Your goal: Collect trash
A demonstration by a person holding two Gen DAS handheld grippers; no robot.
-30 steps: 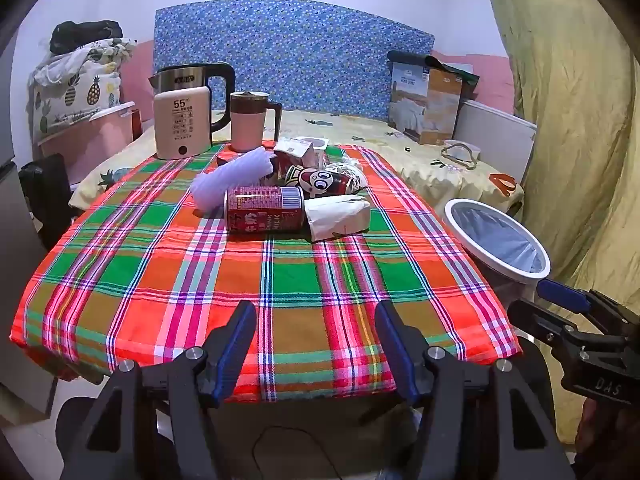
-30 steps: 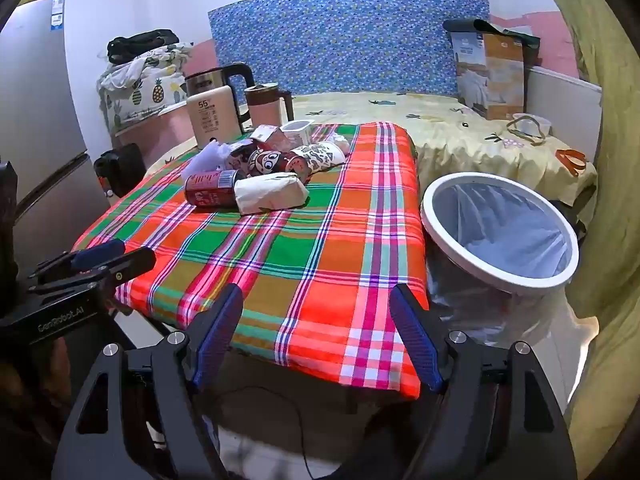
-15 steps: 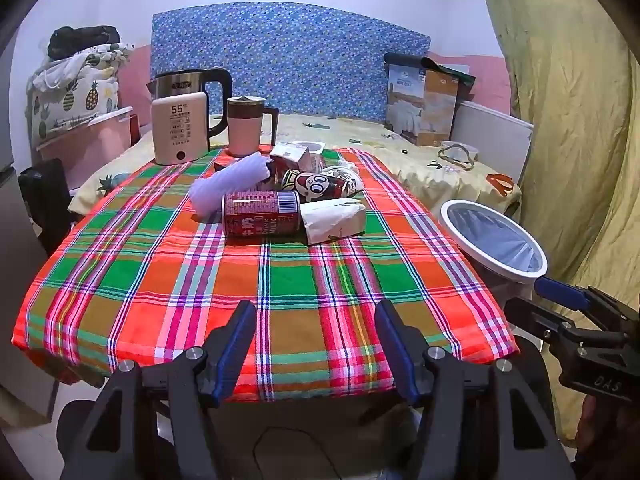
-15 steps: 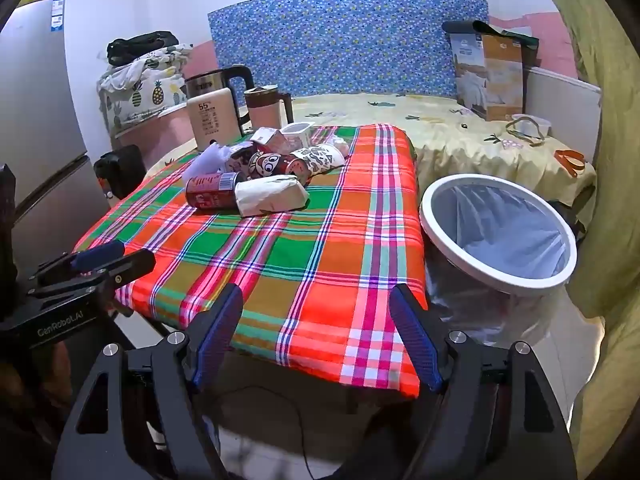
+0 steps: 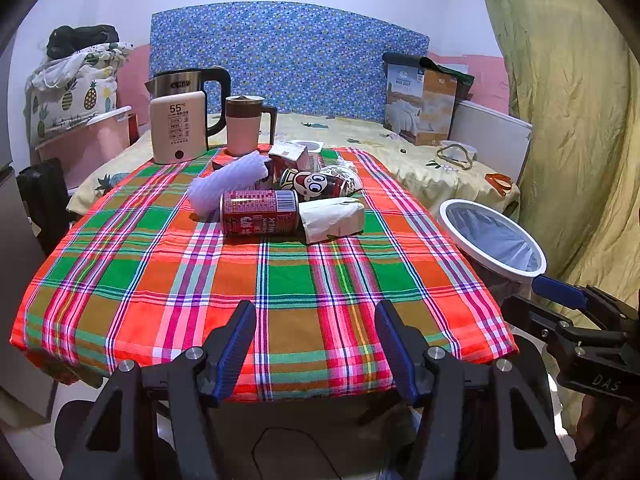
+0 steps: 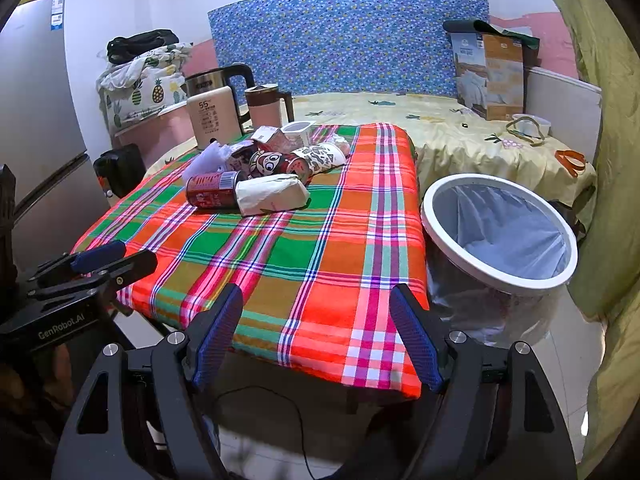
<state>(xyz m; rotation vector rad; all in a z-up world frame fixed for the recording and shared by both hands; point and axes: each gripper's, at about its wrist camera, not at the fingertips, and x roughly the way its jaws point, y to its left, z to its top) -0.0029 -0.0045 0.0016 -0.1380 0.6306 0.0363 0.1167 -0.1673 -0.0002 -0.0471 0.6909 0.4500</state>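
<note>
I'm hovering at the near table edge, nothing grabbed yet, left gripper [image 5: 312,342] and right gripper [image 6: 316,334] both spread wide and empty, trash pile headed by red milk can [image 5: 259,213] sitting at 12 o'clock, bin [image 6: 500,232] at 2 o'clock, next I'd be reaching forward onto the can.

Plaid-clothed table [image 5: 160,280] under trash pile [image 5: 280,200]

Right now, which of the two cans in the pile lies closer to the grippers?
The dark red can with the barcode, at the pile's front edge beside the white carton. The cartoon-face can lies behind it.
</note>
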